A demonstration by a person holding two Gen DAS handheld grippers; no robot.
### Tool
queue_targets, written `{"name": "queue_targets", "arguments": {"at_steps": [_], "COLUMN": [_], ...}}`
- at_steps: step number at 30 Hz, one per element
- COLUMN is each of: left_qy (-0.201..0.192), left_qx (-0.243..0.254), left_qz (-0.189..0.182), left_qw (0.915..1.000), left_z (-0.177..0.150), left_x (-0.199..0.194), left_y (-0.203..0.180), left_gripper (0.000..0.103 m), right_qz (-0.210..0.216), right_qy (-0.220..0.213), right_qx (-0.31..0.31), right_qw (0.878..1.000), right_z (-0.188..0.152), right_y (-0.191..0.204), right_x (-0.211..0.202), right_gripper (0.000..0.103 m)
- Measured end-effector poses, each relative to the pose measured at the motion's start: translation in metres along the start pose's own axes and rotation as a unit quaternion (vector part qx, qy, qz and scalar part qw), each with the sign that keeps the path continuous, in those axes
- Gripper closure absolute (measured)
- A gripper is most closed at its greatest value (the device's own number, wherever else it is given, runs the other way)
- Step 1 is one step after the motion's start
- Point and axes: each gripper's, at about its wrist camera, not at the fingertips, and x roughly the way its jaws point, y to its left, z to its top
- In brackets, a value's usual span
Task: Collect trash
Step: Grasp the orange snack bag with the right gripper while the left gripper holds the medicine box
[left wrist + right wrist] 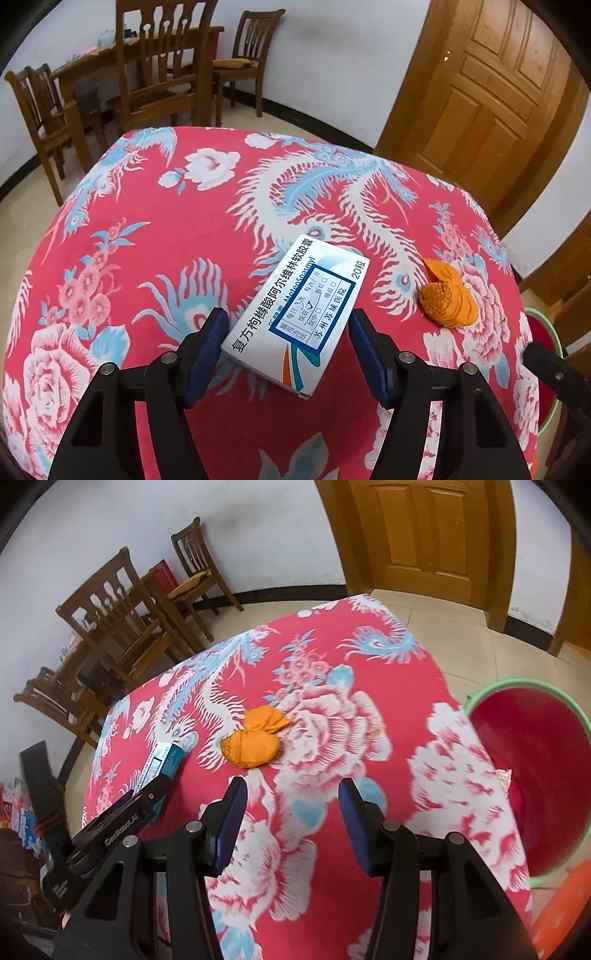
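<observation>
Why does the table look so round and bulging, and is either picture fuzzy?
Left wrist view: fisheye lens bows the tablecloth and door; the medicine box print stays sharp. Right wrist view: same bowing, slightly blurred on the orange peel and bucket; dark corners in both.

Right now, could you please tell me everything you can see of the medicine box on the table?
The medicine box is a flat white carton with Chinese print, a blue-framed dosage label and a teal end. It looks closed and undented, lying flat and skewed on the red floral tablecloth. The left gripper has open jaws flanking its near end, apparently not pressing it.
</observation>
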Motion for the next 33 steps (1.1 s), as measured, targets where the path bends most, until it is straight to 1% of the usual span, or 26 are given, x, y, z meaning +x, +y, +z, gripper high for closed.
{"name": "queue_targets", "arguments": {"at_steps": [8,14,20,25,26,27,33], "left_qy": [-0.019,-0.027,-0.026,-0.026,-0.026,-0.026,-0.030], "left_qx": [-0.051,-0.071,-0.079,-0.080,-0.080,-0.079,-0.066], "left_qz": [0.005,0.013,0.011,0.011,0.012,0.012,0.008], "left_qw": [0.9985,0.9970,0.9965,0.9963,0.9964,0.9964,0.9973], "left_z": [0.002,0.003,0.004,0.004,0.004,0.004,0.003], "left_x": [-0.004,-0.006,-0.005,-0.004,-0.004,-0.004,-0.005], "left_y": [0.024,0.035,0.041,0.041,0.041,0.041,0.036], "left_gripper": [0.036,0.036,0.036,0.036,0.036,0.036,0.036], "right_qz": [-0.005,-0.018,-0.035,-0.031,-0.026,-0.025,-0.018], "right_qy": [0.017,0.026,0.010,0.003,0.004,0.003,-0.013], "right_qx": [-0.024,-0.038,-0.073,-0.087,-0.087,-0.087,-0.093], "right_qw": [1.000,0.999,0.997,0.996,0.996,0.996,0.995], "right_z": [0.009,0.012,0.013,0.013,0.013,0.012,0.009], "right_y": [0.025,0.038,0.050,0.051,0.051,0.051,0.051], "right_x": [0.036,0.062,0.073,0.074,0.073,0.072,0.055], "right_gripper": [0.049,0.050,0.050,0.064,0.069,0.078,0.085]}}
